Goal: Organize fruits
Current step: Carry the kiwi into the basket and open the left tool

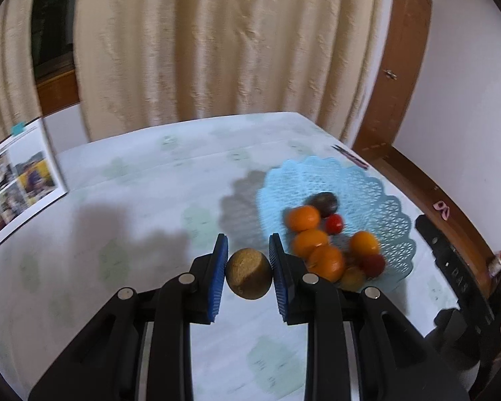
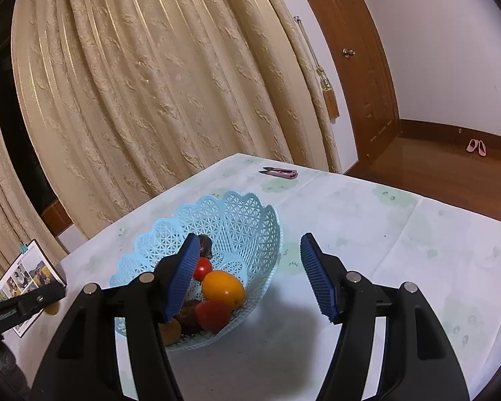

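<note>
Two grippers: left gripper (image 1: pixel 248 260) clamps kiwi (image 1: pixel 248 273), right gripper (image 2: pixel 247 275) agape.

1. Pale green-patterned tablecloth (image 1: pixel 143 200) lies bare and flat between the left gripper (image 1: pixel 248 260) and the leaning photo booklet (image 1: pixel 16 180) at the far left edge; open passage there.
2. Light-blue perforated plastic basket with scalloped rim (image 2: pixel 237 207) stands right of the left gripper; its raised wall blocks a low sideways approach.
3. Basket floor is crowded with orange and red fruits (image 1: pixel 324 260); the far half shows bare mesh.
4. Right gripper (image 2: pixel 250 274) hangs over the basket's near rim, partly barring entry from that side.
5. Small pink-handled snips (image 2: pixel 280 173) lie near the far table edge, well apart from the basket.
6. Cream pleated curtain (image 2: pixel 150 100) closes off the far side.
</note>
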Motion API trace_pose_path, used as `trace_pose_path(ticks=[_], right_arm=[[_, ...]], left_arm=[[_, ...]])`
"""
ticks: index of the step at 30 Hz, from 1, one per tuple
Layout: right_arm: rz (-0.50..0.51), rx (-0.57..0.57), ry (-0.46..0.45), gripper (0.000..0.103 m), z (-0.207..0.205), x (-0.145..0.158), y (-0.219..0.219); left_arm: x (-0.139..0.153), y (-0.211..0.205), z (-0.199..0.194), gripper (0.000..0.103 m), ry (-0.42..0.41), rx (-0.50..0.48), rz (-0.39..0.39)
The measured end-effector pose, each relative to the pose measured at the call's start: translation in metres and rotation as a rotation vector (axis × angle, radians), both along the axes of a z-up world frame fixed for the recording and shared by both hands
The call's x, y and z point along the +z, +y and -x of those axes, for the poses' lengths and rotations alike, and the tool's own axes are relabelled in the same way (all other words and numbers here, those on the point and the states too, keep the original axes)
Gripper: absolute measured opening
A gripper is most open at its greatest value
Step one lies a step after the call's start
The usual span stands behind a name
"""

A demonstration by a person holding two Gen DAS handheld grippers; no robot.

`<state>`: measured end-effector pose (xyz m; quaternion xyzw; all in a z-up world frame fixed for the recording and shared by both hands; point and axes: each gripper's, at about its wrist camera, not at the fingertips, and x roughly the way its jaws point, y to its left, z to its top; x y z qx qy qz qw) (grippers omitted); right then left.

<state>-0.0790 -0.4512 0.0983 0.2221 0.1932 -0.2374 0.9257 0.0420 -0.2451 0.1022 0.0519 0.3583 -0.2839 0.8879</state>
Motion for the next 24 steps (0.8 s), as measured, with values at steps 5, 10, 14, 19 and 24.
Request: trace_pose_path(ticks=[5, 10, 14, 19, 24], right_arm=[[0.002, -0.012, -0.005, 0.066, 0.001, 0.001, -0.001], [-0.021, -0.061, -0.029, 0.071, 0.007, 0.002, -0.009], [-0.032, -0.07, -0.029, 0.071, 0.007, 0.002, -0.012], [-0.027, -0.062, -0.023, 0.071, 0.006, 0.002, -0.01], [-0.037, -0.071, -0.028, 0.071, 0.008, 0.002, -0.012]], left_arm=[[-0.001, -0.028, -0.004, 0.026, -0.004, -0.061, 0.016], [-0.005, -0.056, -0.004, 0.026, -0.003, -0.131, 0.04], [-0.011, -0.074, -0.004, 0.026, 0.007, -0.165, 0.041], [-0.017, -0.085, -0.007, 0.027, 0.039, -0.188, 0.055], [-0.016, -0.079, -0.009, 0.059, 0.051, -0.171, 0.067]])
